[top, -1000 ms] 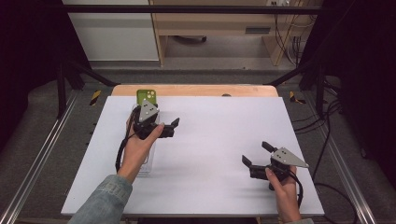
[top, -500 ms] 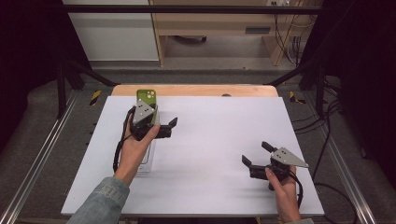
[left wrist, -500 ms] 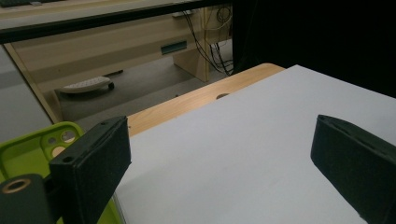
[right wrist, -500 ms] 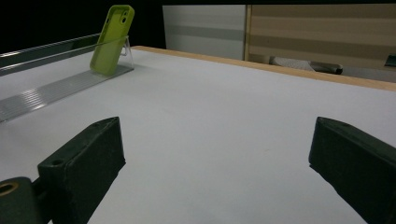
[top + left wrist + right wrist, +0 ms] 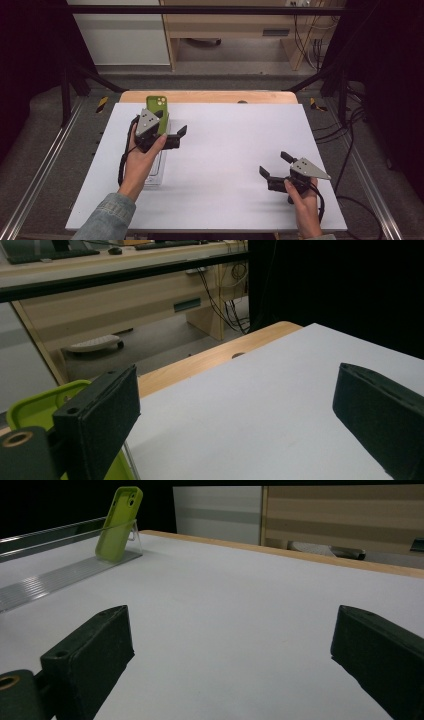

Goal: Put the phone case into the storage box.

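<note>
Resting against a clear plastic stand (image 5: 156,165) at the far left of the white table (image 5: 225,150), a green phone case (image 5: 156,106) leans nearly upright, camera cutout at its top. A person's left gripper (image 5: 175,136) is held just in front of the case, jaws spread wide with nothing between them; in the left gripper view the case's (image 5: 35,407) green edge shows just behind the left-hand jaw. The right gripper (image 5: 274,165) sits well apart from the case, near the table's front right corner, jaws also wide apart and empty. From the right gripper view, the case (image 5: 119,522) stands at the far end of the long stand (image 5: 60,577).
</note>
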The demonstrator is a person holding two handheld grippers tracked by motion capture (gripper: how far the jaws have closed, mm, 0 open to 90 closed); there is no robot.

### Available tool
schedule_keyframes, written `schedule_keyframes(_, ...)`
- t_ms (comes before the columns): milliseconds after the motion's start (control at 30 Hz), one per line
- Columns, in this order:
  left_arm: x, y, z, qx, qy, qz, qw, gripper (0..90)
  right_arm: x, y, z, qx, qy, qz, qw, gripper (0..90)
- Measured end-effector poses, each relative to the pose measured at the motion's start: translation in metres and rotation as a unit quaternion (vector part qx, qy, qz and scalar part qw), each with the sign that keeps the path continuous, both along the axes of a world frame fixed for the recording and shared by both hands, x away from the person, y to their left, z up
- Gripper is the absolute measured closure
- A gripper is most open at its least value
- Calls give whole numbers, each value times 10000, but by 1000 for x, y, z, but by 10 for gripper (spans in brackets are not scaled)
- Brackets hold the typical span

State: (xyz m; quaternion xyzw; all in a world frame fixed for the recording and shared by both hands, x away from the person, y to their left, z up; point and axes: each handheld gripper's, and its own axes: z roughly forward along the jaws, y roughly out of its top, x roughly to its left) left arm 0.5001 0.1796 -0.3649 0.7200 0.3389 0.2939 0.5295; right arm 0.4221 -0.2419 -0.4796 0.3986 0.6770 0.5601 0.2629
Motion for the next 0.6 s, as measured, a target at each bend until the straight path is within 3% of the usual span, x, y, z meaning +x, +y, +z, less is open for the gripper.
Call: schedule_keyframes(600,-11,35,10,-218,-285,168,9992,42,0,0,0,-4,8,8,10000,32)
